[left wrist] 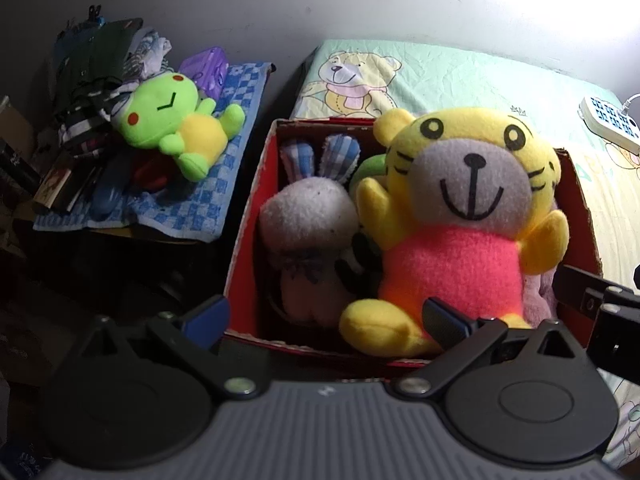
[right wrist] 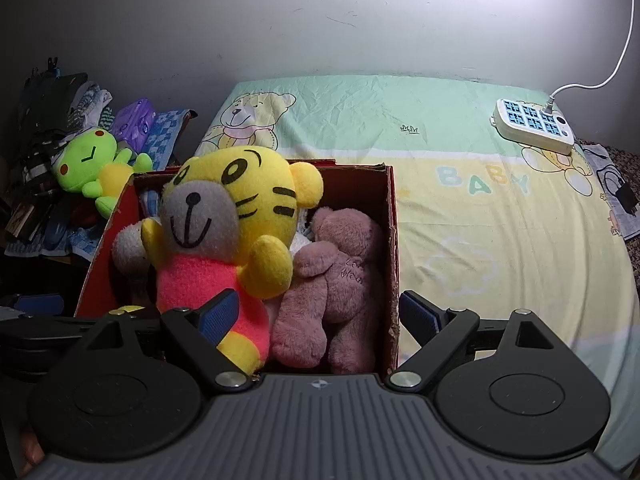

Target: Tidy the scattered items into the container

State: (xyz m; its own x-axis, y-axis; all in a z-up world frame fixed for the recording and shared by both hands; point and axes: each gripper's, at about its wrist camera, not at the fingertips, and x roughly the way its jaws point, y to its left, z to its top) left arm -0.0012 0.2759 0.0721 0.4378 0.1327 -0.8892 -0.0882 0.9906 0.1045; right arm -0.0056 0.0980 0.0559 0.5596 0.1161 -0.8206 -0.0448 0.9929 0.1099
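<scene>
A red cardboard box (left wrist: pixel 248 216) (right wrist: pixel 394 216) stands on the bed and holds several plush toys. A yellow tiger plush in a pink shirt (left wrist: pixel 460 216) (right wrist: pixel 224 232) sits upright on top. A grey rabbit with checked ears (left wrist: pixel 308 216) lies at the box's left, a mauve teddy (right wrist: pixel 332 280) at its right. My left gripper (left wrist: pixel 328 320) is open and empty at the box's near edge. My right gripper (right wrist: pixel 320 316) is open and empty, its jaws straddling the box's near right corner. A green frog plush (left wrist: pixel 176 124) (right wrist: pixel 92 168) lies outside the box on a side table.
The frog rests on a blue checked towel (left wrist: pixel 208 196) among piled clothes (left wrist: pixel 92 80) and a purple case (left wrist: pixel 206 66). A white power strip (right wrist: pixel 534 126) with its cord lies at the bed's far right. The bed sheet (right wrist: pixel 500 220) has a bear print. A grey wall stands behind.
</scene>
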